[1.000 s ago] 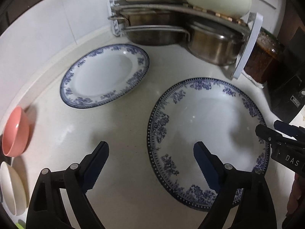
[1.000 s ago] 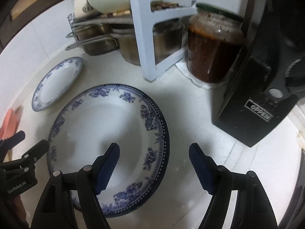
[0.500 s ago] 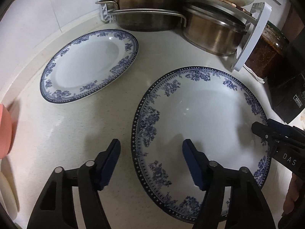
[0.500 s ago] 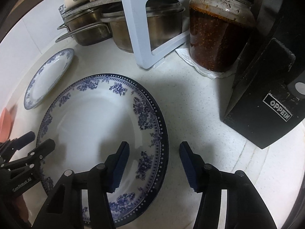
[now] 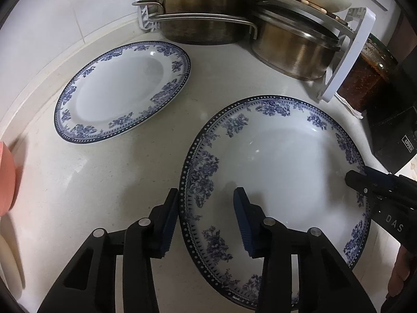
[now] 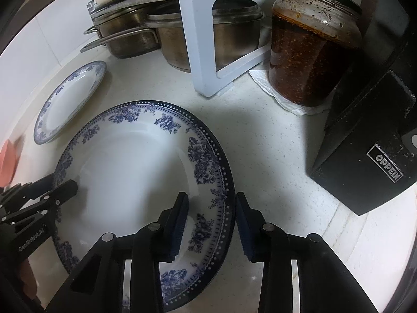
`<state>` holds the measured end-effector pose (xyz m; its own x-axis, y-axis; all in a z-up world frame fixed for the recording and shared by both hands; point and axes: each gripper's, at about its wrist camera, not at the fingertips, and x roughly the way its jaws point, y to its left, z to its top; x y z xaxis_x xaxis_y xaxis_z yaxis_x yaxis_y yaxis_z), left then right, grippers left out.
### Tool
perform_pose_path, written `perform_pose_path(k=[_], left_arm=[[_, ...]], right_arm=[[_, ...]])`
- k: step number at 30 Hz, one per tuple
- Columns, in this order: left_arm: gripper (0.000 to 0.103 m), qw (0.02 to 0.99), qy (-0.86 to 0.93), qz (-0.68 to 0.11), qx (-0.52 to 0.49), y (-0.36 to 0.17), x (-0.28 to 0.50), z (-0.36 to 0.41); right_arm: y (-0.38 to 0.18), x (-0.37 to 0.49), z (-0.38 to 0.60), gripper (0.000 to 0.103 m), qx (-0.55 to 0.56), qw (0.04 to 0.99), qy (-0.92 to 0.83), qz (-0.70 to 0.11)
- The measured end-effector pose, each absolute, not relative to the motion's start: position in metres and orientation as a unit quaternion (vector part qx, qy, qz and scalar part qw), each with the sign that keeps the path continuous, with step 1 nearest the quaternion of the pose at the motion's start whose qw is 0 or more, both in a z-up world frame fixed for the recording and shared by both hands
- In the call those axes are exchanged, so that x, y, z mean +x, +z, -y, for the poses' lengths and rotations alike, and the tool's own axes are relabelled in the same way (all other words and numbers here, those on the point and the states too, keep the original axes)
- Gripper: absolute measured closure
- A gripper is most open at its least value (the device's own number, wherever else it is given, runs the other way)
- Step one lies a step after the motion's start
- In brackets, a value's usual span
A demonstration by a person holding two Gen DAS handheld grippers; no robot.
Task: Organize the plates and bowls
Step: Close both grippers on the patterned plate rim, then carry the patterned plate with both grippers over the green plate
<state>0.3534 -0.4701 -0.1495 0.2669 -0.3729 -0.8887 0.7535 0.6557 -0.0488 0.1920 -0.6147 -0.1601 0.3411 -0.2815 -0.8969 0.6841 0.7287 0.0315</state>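
Left wrist: low, close, over large plate point(image 5: 281, 161) left rim, facing far.
Right wrist: right rim, likewise.
Shared: plate, pots point(image 6: 146, 34); far edges probably distorted.

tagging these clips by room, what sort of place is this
Most likely a home kitchen counter: steel pots sit under a white rack, a jar of chili sauce stands by it, and blue-patterned plates lie on the pale countertop.

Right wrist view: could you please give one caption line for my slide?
Open right gripper straddles the near rim of the large blue-patterned plate, beside a sauce jar and a black box.
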Motion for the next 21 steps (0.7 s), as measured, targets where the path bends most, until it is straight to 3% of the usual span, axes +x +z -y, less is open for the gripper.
perform_pose_path(k=[21], left_arm=[[0.061, 0.790, -0.319, -0.494, 0.172, -0.116, 0.345, 0.397]], right_arm=[[-0.126, 0.189, 0.568, 0.067, 0.198, 0.794, -0.283, -0.501]])
